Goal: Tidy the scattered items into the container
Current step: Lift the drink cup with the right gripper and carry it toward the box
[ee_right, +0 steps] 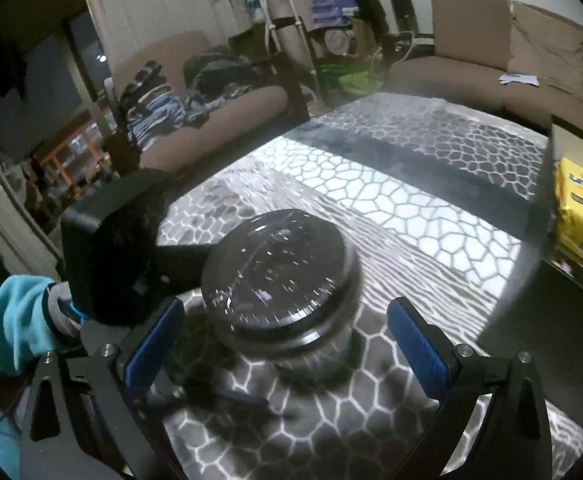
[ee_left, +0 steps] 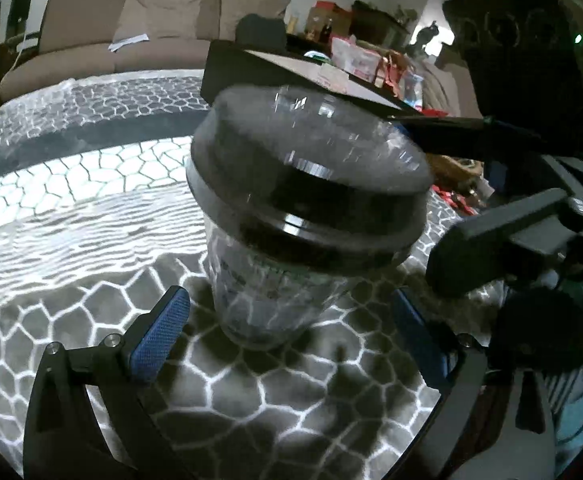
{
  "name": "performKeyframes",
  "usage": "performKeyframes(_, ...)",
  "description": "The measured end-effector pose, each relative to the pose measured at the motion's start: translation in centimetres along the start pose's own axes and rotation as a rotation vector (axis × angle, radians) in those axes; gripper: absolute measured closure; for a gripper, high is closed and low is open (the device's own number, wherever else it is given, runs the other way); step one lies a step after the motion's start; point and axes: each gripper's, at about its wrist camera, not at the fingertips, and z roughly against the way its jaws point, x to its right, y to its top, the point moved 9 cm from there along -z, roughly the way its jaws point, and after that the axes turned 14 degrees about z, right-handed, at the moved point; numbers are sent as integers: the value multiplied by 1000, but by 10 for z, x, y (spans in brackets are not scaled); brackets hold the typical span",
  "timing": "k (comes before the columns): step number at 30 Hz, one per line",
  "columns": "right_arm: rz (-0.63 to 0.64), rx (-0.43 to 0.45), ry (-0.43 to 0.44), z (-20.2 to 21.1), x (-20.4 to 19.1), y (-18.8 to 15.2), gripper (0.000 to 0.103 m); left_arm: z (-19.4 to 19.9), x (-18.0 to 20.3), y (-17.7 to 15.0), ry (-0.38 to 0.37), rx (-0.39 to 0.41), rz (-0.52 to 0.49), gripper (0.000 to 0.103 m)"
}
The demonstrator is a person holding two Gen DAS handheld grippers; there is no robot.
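A clear plastic cup (ee_left: 275, 280) with a domed lid and dark rim stands upright on the honeycomb-patterned rug (ee_left: 91, 200). My left gripper (ee_left: 287, 336) is open, and the cup's base sits just ahead, between its blue pads (ee_left: 159, 336). From the other side my right gripper (ee_right: 285, 344) is open too, looking down on the same cup (ee_right: 283, 280), which is flanked by its fingers (ee_right: 419, 344). Neither gripper's pads touch the cup. A black box (ee_right: 531, 300) stands to the right with a yellow packet (ee_right: 579, 216) inside.
The black box (ee_left: 275, 76) rises behind the cup and holds red and white packets (ee_left: 355, 60). A hand in a teal sleeve (ee_right: 7, 332) holds the left gripper body (ee_right: 107, 248). Brown sofas (ee_left: 131, 40) edge the rug. More rug lies beyond the cup.
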Motion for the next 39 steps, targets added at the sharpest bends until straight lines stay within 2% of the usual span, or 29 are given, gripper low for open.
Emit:
performKeyframes(3,11,-15,-6,-14,-1,0,0,-5,-3,-3,12,-6,-6,3)
performKeyframes(7,-11,-29,-24,-26,3,-2,0,-8,-9,-1,22,27,20,5)
performKeyframes(8,-21,-36,-31,-29,7,-3,2,-9,-11,-1,26,32,31,8)
performKeyframes(9,-37,-38,-30,-31,8,-4,5,-9,-14,-1,33,38,47,16)
performKeyframes(11,-88,-10,-7,-27,12,-4,17,-10,-17,0,11,40,84,26)
performKeyframes(12,-117,-1,-7,-25,15,-5,17,-10,-16,-1,9,42,79,32)
performKeyframes(14,-175,17,7,-21,22,-5,17,-10,-11,0,25,50,54,37)
performKeyframes(21,-327,88,54,6,38,-3,17,-5,6,9,-8,67,60,39)
performKeyframes(30,-456,193,64,58,49,2,18,15,40,15,-75,109,84,41)
performKeyframes(34,-481,221,35,83,59,5,18,23,56,19,-92,116,103,41)
performKeyframes(37,-517,264,28,104,68,9,18,32,66,22,-141,132,149,30)
performKeyframes(39,-560,311,39,120,73,8,18,38,69,26,-223,150,244,26)
